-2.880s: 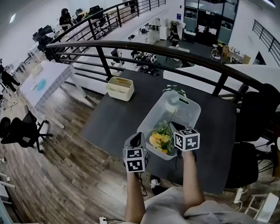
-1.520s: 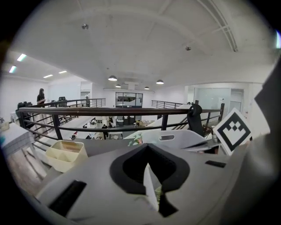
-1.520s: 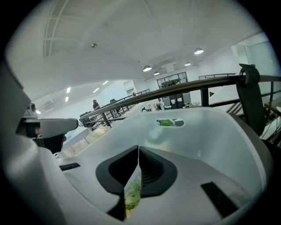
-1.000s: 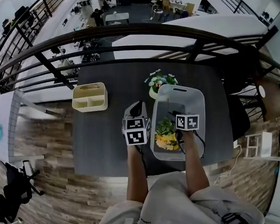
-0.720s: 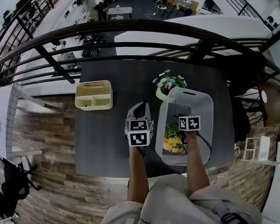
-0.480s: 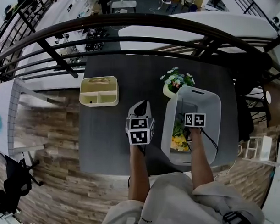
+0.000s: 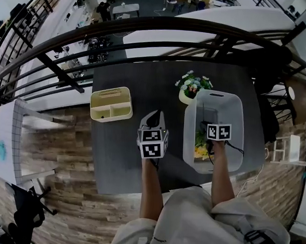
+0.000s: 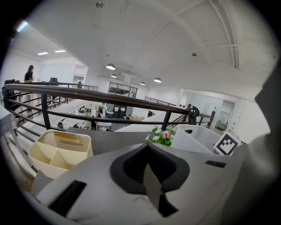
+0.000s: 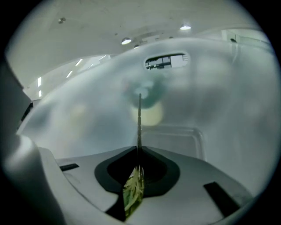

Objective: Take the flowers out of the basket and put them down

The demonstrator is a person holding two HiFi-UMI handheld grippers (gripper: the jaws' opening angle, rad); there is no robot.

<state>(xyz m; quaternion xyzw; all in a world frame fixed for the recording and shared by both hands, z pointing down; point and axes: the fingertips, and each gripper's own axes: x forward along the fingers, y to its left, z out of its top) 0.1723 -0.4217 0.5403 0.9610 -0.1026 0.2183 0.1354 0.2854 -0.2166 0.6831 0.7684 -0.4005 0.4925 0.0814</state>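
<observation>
Right tongs (image 9: pixel 138 154), just closing, pinch the thin green flower stem (image 9: pixel 139 118) inside the translucent plastic basket (image 7: pixel 188 140) — left tongs (image 8: pixel 147 149) pressed together, empty, over the dark bench (image 7: pixel 122 143).

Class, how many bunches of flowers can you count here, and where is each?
2. A yellow bunch lies inside the translucent basket; a potted bunch stands on the table beside the basket's far left corner. Others could be hidden deeper in the basket.
</observation>
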